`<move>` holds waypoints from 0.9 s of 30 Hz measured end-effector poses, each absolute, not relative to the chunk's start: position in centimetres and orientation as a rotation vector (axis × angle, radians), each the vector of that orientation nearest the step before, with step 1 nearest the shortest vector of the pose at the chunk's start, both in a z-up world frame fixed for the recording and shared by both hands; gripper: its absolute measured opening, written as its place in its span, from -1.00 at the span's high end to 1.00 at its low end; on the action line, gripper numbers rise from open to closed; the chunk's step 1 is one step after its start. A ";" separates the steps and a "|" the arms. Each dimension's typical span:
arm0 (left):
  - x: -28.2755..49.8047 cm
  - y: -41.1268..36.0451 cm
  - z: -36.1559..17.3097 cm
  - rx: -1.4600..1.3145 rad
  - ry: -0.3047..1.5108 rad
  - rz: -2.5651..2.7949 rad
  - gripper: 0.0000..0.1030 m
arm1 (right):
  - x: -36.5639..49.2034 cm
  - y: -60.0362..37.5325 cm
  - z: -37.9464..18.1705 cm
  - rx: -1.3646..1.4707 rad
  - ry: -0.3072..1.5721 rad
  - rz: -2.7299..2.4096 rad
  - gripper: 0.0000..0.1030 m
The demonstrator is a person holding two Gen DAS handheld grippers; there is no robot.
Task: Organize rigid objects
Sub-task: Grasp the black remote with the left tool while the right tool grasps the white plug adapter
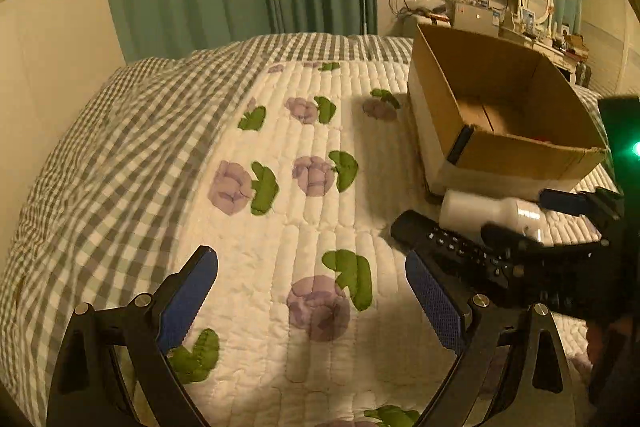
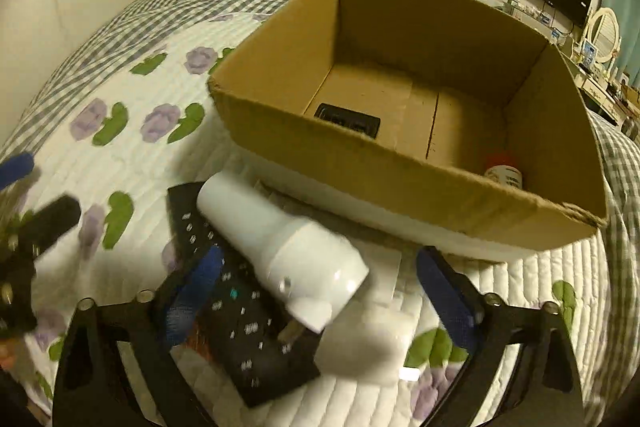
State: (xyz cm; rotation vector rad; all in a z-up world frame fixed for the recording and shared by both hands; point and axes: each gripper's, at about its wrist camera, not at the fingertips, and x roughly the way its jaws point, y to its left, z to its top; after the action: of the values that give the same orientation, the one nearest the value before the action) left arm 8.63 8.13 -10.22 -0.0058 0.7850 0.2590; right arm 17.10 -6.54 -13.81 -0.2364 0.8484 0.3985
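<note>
On the bed, a white quilt [image 1: 288, 227] with stitched ribs and purple flower, green leaf patches covers the middle; a grey-white gingham sheet [image 1: 100, 131] borders it left and at the far end. Wide bare quilt lies open left of the objects.

The cardboard box [image 2: 400, 187], open-topped, plain brown corrugated with frayed rim, white outer base, sits on the quilt toward the right. Inside: a flat black rectangular item [image 2: 347, 120] on the floor near the front-left corner, and a small white bottle with red cap [image 2: 503, 173] against the front wall at right.

Just before the box's front wall lie the task things. A white plastic flashlight-shaped object [image 2: 280, 251], smooth, cylindrical handle widening to a rounded head, rests across a black remote control [image 2: 240, 323], a long flat slab with small pale buttons. A white flat block [image 2: 372, 343] lies beside them; blurred, type unclear.

Right gripper [image 2: 320, 291]: fingers with blue textured pads spread wide, one either side of the white object's head and the remote, not pressing either.

Left gripper [image 1: 312, 291]: fingers spread over bare quilt, nothing between; its right finger just beside the remote's end.

Green curtains, wall TV, cluttered dresser behind.
</note>
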 end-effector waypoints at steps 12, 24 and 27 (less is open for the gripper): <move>8.6 3.9 -10.8 -0.008 0.854 0.166 -0.88 | 13.2 -12.4 -11.7 -0.083 0.810 0.272 -0.07; 13.4 0.2 -12.1 -0.135 0.977 0.145 -0.85 | 13.6 -17.5 -9.7 0.018 0.756 0.194 -0.07; 14.6 -0.2 -13.0 -0.122 1.007 0.138 -0.85 | 13.8 -17.9 -9.7 0.040 0.758 0.186 -0.06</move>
State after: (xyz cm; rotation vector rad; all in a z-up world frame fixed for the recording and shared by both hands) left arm 14.61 -0.21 -13.02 -0.1221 1.0065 0.1379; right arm 13.76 -17.95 -9.74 0.0401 0.7581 0.1862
